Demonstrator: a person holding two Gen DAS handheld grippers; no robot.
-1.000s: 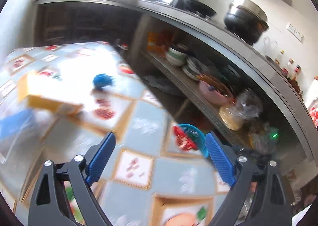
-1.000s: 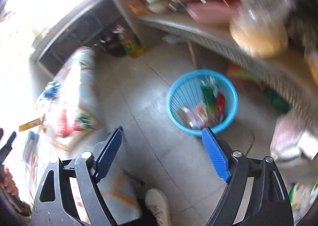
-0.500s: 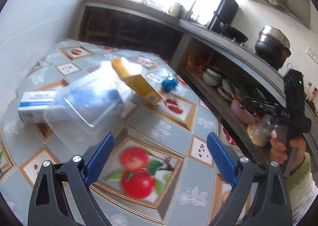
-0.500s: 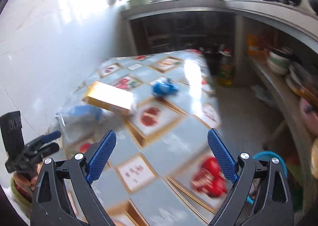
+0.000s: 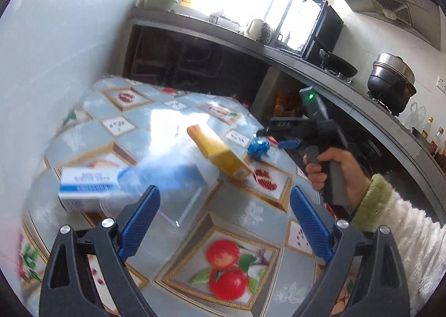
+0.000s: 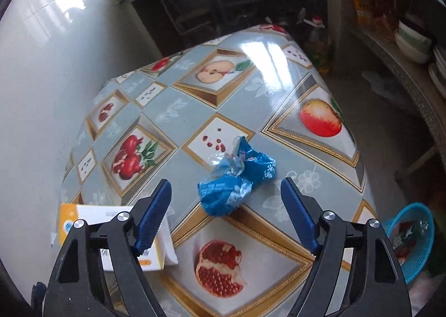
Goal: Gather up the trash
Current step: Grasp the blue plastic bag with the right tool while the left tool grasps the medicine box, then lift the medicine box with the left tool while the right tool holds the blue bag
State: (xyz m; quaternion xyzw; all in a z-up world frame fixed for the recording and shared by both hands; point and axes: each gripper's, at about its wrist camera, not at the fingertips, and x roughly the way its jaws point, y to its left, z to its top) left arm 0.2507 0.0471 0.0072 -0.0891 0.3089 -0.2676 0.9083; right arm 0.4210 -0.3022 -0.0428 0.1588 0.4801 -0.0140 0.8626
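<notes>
Four bits of rubbish sit on the desk [image 6: 281, 111]: one crumpled blue wrapper [image 6: 237, 182], one yellow box [image 5: 220, 154], one blue-and-white box [image 5: 89, 187] and one clear plastic lid [image 5: 172, 191], blurred. The wrapper is shiny blue film with white print, twisted with a clear scrap, lying near the desk's middle. The right gripper [image 6: 225, 212] hovers just over it, jaws closing but touching nothing. The left gripper [image 5: 224, 226] stands spread apart, empty. One blue basket [image 6: 412, 239] holding scraps sits on the floor.
</notes>
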